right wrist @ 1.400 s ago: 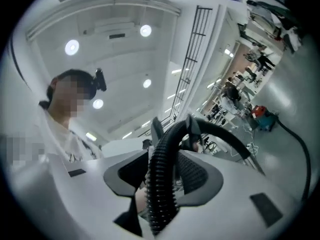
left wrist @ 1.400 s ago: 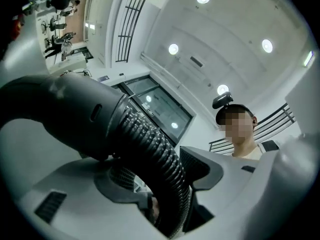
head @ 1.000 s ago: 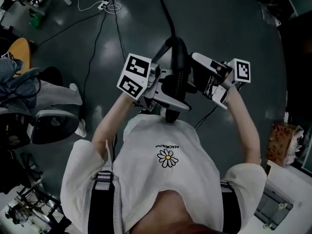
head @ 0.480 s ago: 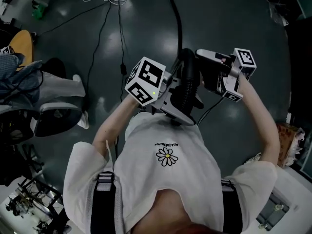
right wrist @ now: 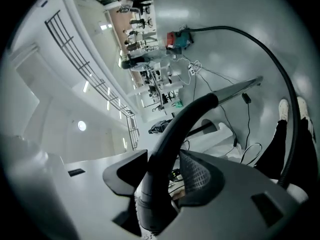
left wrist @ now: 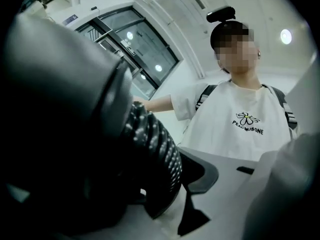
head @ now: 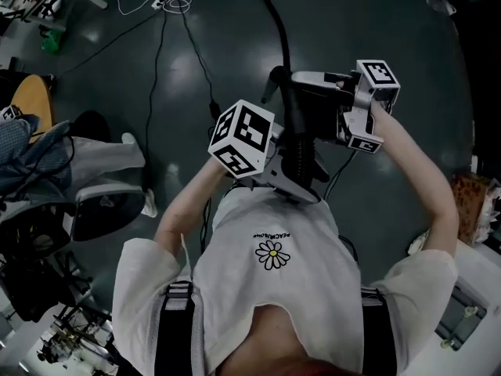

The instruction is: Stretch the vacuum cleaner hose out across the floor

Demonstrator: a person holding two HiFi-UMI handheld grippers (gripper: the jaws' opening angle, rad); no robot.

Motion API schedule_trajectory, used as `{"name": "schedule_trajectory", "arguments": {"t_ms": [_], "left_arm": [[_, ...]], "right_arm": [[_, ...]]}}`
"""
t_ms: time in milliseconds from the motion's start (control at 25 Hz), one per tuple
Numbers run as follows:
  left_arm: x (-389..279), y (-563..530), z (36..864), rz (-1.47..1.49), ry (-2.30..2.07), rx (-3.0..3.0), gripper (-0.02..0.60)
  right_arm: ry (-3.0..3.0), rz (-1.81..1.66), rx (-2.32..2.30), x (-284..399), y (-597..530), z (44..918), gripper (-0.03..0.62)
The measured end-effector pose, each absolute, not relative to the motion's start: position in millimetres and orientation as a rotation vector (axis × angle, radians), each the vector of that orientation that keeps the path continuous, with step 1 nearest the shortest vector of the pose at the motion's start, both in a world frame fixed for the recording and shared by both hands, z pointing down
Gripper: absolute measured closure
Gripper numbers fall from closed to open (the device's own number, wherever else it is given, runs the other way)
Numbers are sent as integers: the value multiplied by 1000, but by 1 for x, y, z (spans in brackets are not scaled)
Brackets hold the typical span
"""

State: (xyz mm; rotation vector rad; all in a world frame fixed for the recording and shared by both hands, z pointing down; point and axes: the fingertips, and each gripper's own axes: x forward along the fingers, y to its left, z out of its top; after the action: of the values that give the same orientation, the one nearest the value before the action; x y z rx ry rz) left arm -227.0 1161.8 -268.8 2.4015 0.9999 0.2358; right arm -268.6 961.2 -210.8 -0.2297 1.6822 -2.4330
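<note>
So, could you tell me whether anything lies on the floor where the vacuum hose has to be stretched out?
Yes. Ahead of the black ribbed vacuum hose, thin black cables trail over the dark glossy floor to its left, and a white power strip lies farther off. Straight ahead, nothing visible blocks it.

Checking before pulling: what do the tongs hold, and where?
Vacuum hose: right tongs grip its smooth curved tube; left tongs, just closing, clasp its ribbed section.

Dark glossy floor (head: 391,22) (light-flecked); office chair (head: 102,206) at left; glazed doors (left wrist: 145,59).
</note>
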Motion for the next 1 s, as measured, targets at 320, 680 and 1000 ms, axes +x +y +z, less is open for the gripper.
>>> {"name": "schedule_trajectory", "arguments": {"t_ms": [320,680,1000], "left_arm": [[-233,1167,-256,369,1044,2422,411],[-236,1162,-257,326,954,2372,413],[-238,1141,-244,203,735,2402,413]], "right_arm": [[1509,-2572,-289,-280,953,-211,405],[1478,-2534,-89,-310,953,-191,387],[1679,-2260,-134,-336,938,-206,370]]}}
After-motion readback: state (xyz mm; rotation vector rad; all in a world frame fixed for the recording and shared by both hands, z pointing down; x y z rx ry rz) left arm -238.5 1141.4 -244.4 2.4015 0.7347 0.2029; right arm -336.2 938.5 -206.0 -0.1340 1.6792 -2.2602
